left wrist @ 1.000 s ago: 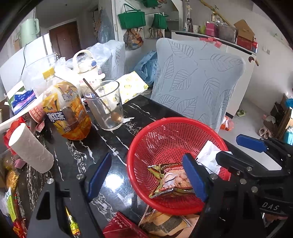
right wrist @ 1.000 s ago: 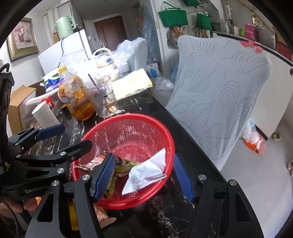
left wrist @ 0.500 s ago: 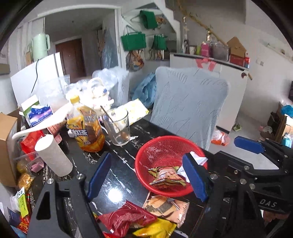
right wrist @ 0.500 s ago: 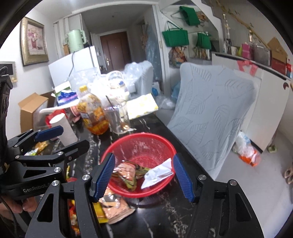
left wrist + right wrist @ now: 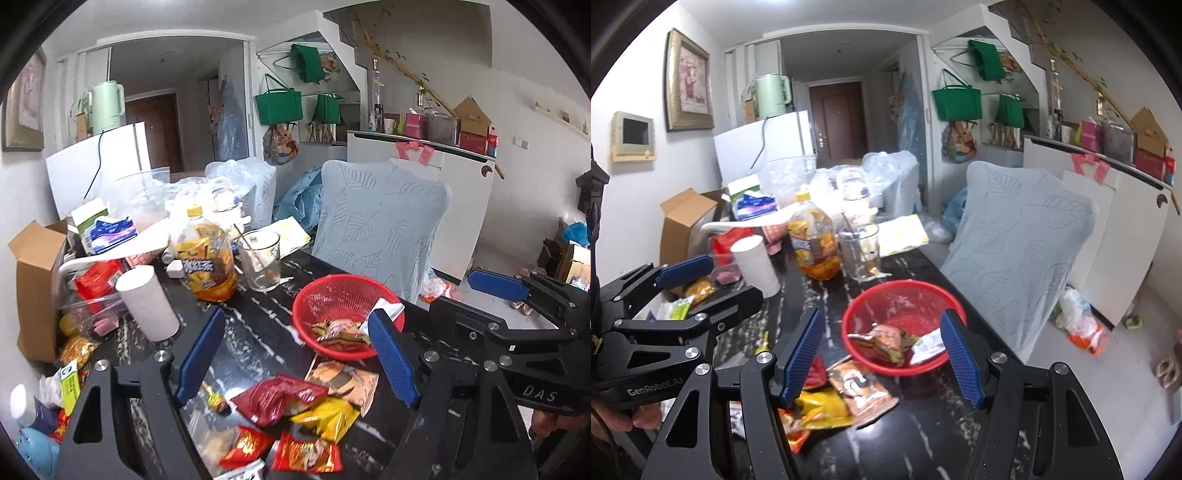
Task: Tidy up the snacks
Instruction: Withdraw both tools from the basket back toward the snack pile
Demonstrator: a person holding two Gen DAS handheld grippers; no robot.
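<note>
A red mesh basket (image 5: 334,295) (image 5: 905,295) stands on the black marble table (image 5: 255,332) and holds a tan snack packet (image 5: 340,332) and a white packet (image 5: 929,345). Loose snack packets lie in front of it: a dark red one (image 5: 280,398), a yellow one (image 5: 328,417), an orange-tan one (image 5: 343,380) (image 5: 860,387), and red ones (image 5: 306,458). My left gripper (image 5: 295,360) is open and empty above these packets. My right gripper (image 5: 879,356) is open and empty, held back from the basket.
Behind the basket stand a glass mug with a spoon (image 5: 260,264), an orange drink bottle (image 5: 205,264) and a paper roll (image 5: 147,302). A cardboard box (image 5: 37,284) and clutter fill the left. A chair with a leaf-pattern cover (image 5: 380,218) stands at the table's right edge.
Both grippers have pulled back and up from the basket, so the loose packets on the table have come into view. Both stay open and empty.
</note>
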